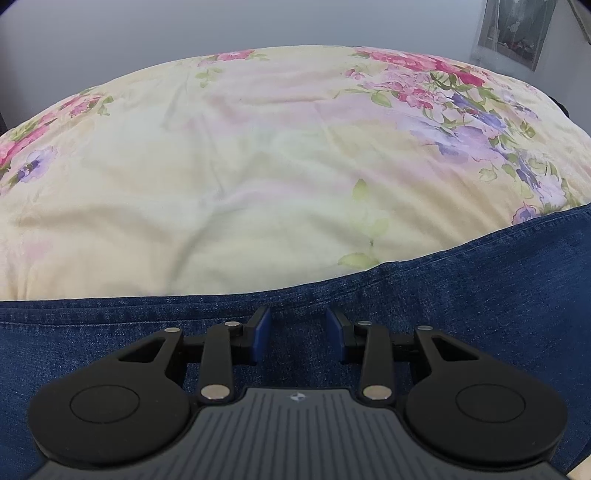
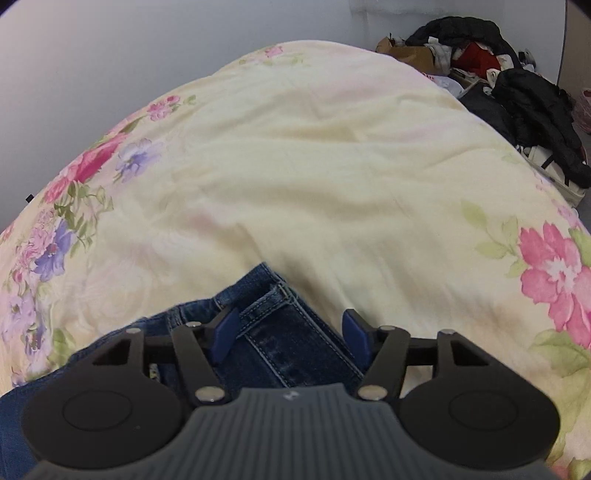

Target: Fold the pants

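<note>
Blue denim pants point(image 1: 461, 295) lie flat across the near edge of a floral quilt point(image 1: 240, 166). My left gripper point(image 1: 299, 325) hovers low over the denim. Its blue pads point(image 1: 262, 328) stand apart, with smooth fabric showing between them and nothing pinched. In the right wrist view the pants' waistband end point(image 2: 273, 306), with its pale stitching and a belt loop, points away onto the quilt point(image 2: 314, 166). My right gripper point(image 2: 291, 328) straddles that end with wide jaws. Neither of its pads point(image 2: 225, 332) squeezes the cloth.
A heap of dark and red clothes and bags point(image 2: 498, 74) lies beyond the quilt's far right edge. A plain grey wall point(image 2: 110, 55) stands behind the bed. A framed picture point(image 1: 513, 33) leans at the far right.
</note>
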The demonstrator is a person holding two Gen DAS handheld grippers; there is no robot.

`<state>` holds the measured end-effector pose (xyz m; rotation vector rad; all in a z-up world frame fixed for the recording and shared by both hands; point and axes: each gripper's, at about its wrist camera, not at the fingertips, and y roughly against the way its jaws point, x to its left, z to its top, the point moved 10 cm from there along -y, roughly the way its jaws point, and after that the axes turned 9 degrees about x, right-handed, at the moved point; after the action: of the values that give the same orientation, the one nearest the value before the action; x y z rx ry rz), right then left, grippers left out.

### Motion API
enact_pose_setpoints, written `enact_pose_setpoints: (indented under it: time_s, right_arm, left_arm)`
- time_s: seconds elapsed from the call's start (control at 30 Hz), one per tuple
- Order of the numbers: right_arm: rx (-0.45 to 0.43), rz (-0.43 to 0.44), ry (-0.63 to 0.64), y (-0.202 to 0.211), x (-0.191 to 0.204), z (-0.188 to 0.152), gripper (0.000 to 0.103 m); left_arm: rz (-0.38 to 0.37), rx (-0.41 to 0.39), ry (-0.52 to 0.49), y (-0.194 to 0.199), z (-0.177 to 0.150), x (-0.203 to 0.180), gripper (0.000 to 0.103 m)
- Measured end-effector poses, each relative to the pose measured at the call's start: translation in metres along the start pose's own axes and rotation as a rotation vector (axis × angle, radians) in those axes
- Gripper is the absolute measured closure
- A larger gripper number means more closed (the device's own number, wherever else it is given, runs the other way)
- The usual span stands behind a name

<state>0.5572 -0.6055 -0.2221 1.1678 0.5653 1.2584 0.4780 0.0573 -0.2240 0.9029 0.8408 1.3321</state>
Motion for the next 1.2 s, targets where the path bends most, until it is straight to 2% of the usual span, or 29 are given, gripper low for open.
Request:
enact_pose_setpoints:
  time_s: [0.1, 0.17, 0.27, 0.37, 0.57, 0.63, 0.7, 0.83, 0.9, 1.0, 1.13, 1.2]
  right_arm:
    - [-0.044, -0.022, -0.006, 0.012, 0.0, -0.003, 0.04]
    - [-0.072, -0.045, 0.019, 0.03, 0.006, -0.008, 0.041]
    - [-0.099, 0.004, 0.06, 0.06, 0.026, -0.024, 0.041]
    - [-0.081, 0.049, 0.12, 0.08, 0.056, -0.053, 0.041]
    - [-0.058, 0.143, 0.276, 0.105, 0.144, -0.125, 0.043]
    - [-0.057, 0.162, 0.325, 0.107, 0.177, -0.149, 0.053]
    - [-0.053, 0.175, 0.383, 0.107, 0.21, -0.172, 0.059]
    - [-0.038, 0.166, 0.517, 0.102, 0.281, -0.217, 0.068]
    - [-0.034, 0.162, 0.567, 0.101, 0.313, -0.235, 0.071]
    - [-0.041, 0.15, 0.651, 0.098, 0.358, -0.258, 0.075]
    - [-0.049, 0.11, 0.749, 0.087, 0.407, -0.279, 0.082]
    - [-0.041, 0.092, 0.772, 0.078, 0.423, -0.283, 0.084]
  left_arm:
    - [0.034, -0.001, 0.002, 0.005, 0.003, -0.003, 0.061]
    - [0.039, -0.033, 0.018, 0.015, 0.006, -0.002, 0.061]
    - [0.017, -0.084, 0.092, 0.038, 0.002, 0.007, 0.061]
    - [0.005, -0.113, 0.164, 0.063, -0.015, 0.024, 0.06]
    - [0.011, -0.174, 0.376, 0.115, -0.076, 0.08, 0.057]
    - [0.031, -0.201, 0.504, 0.127, -0.105, 0.103, 0.053]
    - [0.045, -0.215, 0.594, 0.131, -0.131, 0.121, 0.051]
    - [0.042, -0.232, 0.722, 0.131, -0.173, 0.148, 0.048]
    - [0.014, -0.236, 0.796, 0.131, -0.187, 0.163, 0.044]
    - [-0.071, -0.272, 0.931, 0.132, -0.199, 0.189, 0.033]
    - [-0.097, -0.306, 1.062, 0.125, -0.219, 0.223, 0.032]
    - [-0.148, -0.318, 1.142, 0.117, -0.227, 0.237, 0.032]
